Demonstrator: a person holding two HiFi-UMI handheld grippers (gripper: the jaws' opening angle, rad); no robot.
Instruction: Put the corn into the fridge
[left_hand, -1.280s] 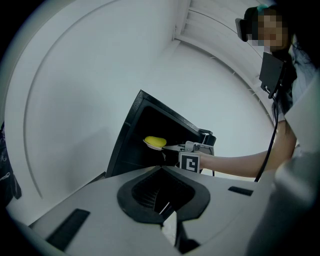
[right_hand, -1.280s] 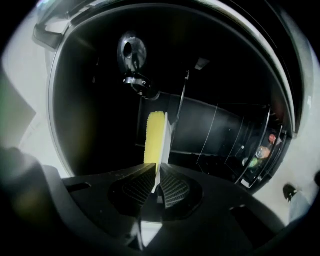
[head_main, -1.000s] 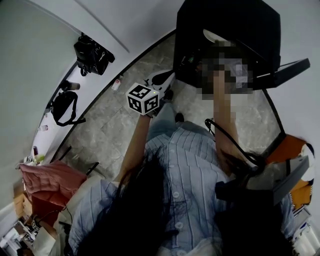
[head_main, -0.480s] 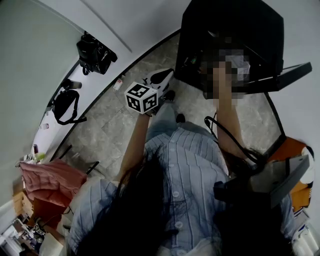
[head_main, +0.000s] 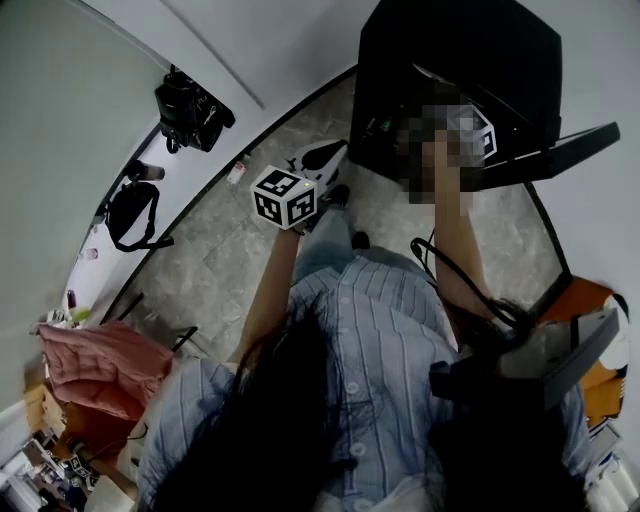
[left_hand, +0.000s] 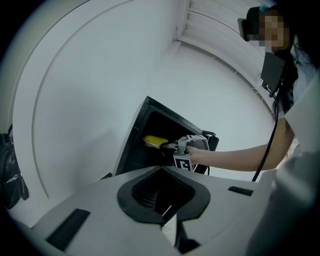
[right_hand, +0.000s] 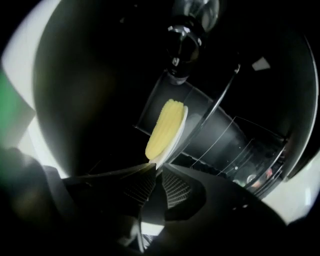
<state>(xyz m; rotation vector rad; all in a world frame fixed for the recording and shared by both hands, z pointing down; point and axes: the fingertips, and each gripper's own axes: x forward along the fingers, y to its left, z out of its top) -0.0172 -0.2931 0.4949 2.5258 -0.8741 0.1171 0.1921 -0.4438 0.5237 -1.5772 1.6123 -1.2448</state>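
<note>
- The right claw (right_hand: 154, 167) was pinched shut on the near end of the corn (right_hand: 167, 127), its two ribbed jaws closing to a narrow wedge right at the cob's base.
- The corn stuck out straight ahead of that claw, tilted up and slightly to the right. A white rim ran along its right side, and it could not be told whether this was a dish or part of the cob.
- The claw and the corn were inside the black fridge (head_main: 450, 40), in its dark upper compartment. The cob was held in the air, with nothing seen touching it but the jaws.
- Just beyond the corn's tip lay a clear shelf (right_hand: 210, 130) with a glass-like edge. Further right of the claw, clear bins (right_hand: 260, 160) held small coloured things too dim to name.
- Above the corn hung a dark, shiny rounded thing (right_hand: 185, 40) that could not be identified.
- The fridge door (head_main: 560, 150) stood open to the right of the claw.
- The left claw (left_hand: 166, 215) was closed with nothing in it, its jaws meeting along a thin line. It was held outside the fridge and aimed at the opening, where the yellow cob showed ahead of it.
- Its marker cube (head_main: 285, 195) hung over the grey floor (head_main: 230, 260), well to the left of the fridge.
- Two black bags (head_main: 190, 105) lay far off to that claw's left, by the wall.
</note>
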